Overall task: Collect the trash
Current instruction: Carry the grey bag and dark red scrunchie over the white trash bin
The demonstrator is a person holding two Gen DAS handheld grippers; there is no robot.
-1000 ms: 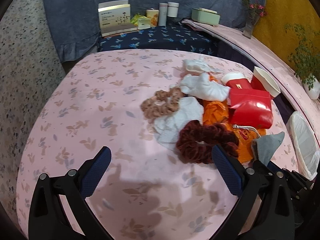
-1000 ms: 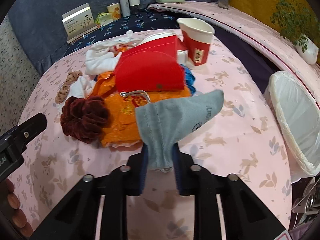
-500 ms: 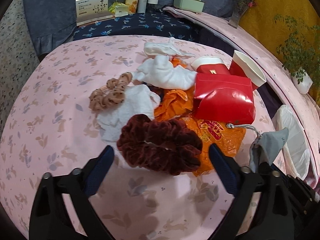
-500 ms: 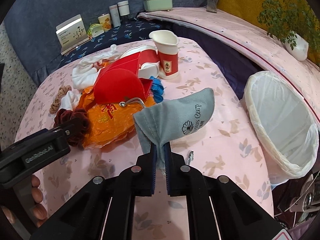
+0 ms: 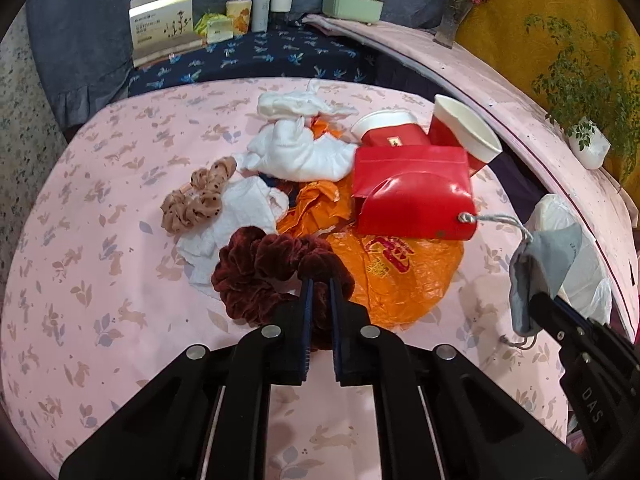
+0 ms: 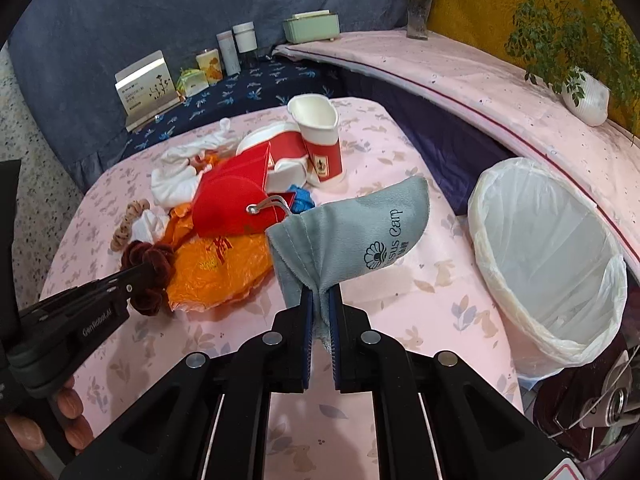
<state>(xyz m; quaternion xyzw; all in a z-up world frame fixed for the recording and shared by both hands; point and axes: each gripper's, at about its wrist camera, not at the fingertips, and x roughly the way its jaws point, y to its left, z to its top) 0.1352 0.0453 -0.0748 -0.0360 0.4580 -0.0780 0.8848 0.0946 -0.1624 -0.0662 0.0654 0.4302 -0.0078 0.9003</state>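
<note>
A pile of trash lies on the pink table (image 5: pixel 100 240): a dark red scrunchie (image 5: pixel 272 268), a tan scrunchie (image 5: pixel 196 200), white cloths (image 5: pixel 296 152), an orange plastic bag (image 5: pixel 392 272), a red pouch (image 5: pixel 412 196) and red paper cups (image 6: pixel 320 144). My left gripper (image 5: pixel 319 284) is shut on the dark red scrunchie. My right gripper (image 6: pixel 320 300) is shut on a grey drawstring pouch (image 6: pixel 360 236) and holds it above the table, left of the white-lined trash bin (image 6: pixel 552 256). The pouch also shows in the left wrist view (image 5: pixel 544 264).
A dark blue bench behind the table carries a card box (image 5: pixel 164 20), small bottles (image 5: pixel 272 4) and a green box (image 5: pixel 352 2). A pink ledge (image 6: pixel 500 92) runs along the right with a flower vase (image 6: pixel 418 4) and a potted plant (image 6: pixel 584 92).
My left gripper moved forward and closed on the dark red scrunchie. My right gripper lifted the grey pouch and carried it right, toward the bin.
</note>
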